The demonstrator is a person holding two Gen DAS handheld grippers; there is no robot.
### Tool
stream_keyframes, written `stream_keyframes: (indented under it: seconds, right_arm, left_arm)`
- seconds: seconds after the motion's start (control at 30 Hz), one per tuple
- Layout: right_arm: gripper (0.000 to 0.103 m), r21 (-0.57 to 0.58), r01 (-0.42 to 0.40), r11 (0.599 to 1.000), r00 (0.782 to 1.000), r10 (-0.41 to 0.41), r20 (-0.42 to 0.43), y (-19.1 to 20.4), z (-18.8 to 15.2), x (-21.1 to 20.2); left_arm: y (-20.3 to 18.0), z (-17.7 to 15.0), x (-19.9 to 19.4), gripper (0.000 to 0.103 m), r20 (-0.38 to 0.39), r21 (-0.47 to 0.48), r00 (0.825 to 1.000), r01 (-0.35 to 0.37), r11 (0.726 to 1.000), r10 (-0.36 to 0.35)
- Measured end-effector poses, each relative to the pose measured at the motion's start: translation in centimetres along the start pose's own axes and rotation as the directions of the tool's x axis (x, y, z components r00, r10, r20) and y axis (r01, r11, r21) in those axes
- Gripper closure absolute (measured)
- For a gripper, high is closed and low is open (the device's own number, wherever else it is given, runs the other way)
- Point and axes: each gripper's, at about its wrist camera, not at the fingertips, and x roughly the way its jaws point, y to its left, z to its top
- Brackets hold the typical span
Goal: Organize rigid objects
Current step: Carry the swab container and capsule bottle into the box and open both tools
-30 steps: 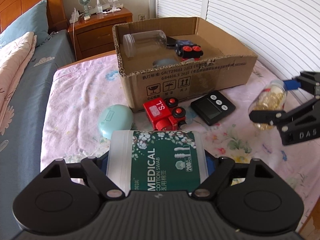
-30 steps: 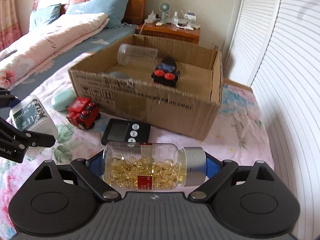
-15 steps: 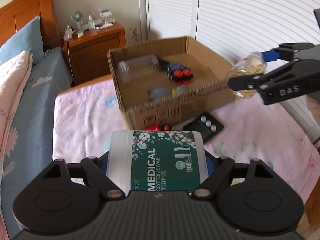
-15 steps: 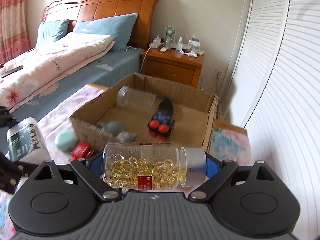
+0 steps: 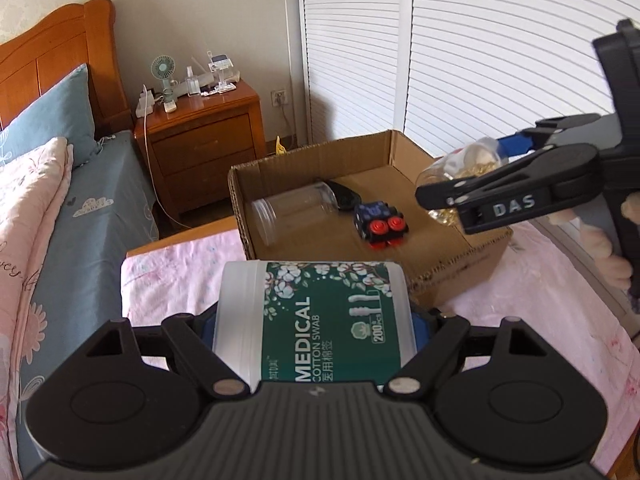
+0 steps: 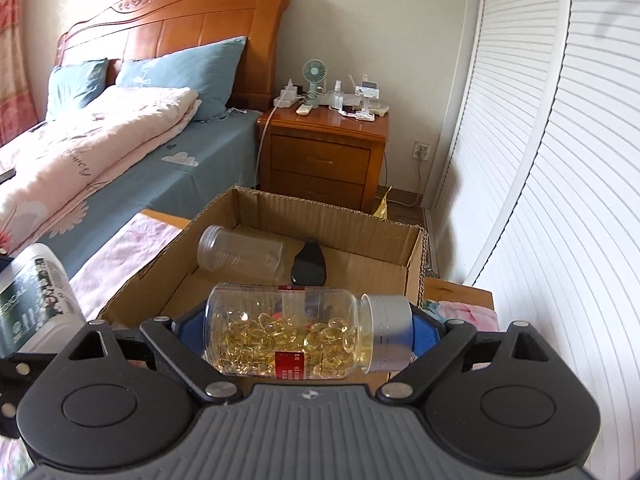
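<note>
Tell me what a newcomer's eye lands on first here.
Each gripper clamps a container: the left gripper holds a green cotton swab tub, the right gripper a capsule bottle. Ahead lies the open cardboard box holding a toy car and clear jar.

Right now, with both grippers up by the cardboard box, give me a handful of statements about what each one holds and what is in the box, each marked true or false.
1. The left gripper is shut on the cotton swab jar. True.
2. The right gripper is empty. False: it is shut on the capsule bottle, which lies sideways between the fingers.
3. The clear empty jar lies on its side in the cardboard box. True.
4. The toy car sits on the bedspread outside the box. False: it is inside the box.
5. The capsule bottle's cap is red. False: it is silver.
</note>
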Motion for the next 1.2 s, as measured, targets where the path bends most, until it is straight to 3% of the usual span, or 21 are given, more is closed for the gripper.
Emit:
stream_keyframes:
  seconds: [0.13, 0.53, 1.2]
  right_arm:
    - [0.0, 0.022, 0.022, 1.0, 0.999, -0.022, -0.034, -0.1, -0.3, 1.0]
    - [0.0, 0.083, 0.011, 0.997, 0.996, -0.003, -0.094, -1.0, -2.4, -0.7]
    - [0.0, 0.07, -0.032, 0.997, 0.989, 0.042, -0.139, -0.6, -4.9, -2.2]
  left_arm:
    - [0.4, 0.6, 0.9, 0.02, -0.009, -0.007, 1.0, -0.01, 1.0, 0.01]
    - [0.3, 1.9, 1.8, 0.02, -0.009, -0.011, 1.0, -0.016, 1.0, 0.016]
    - [-0.7, 6.7, 4.8, 0.02, -0.034, 0.019, 0.999, -0.017, 1.0, 0.018]
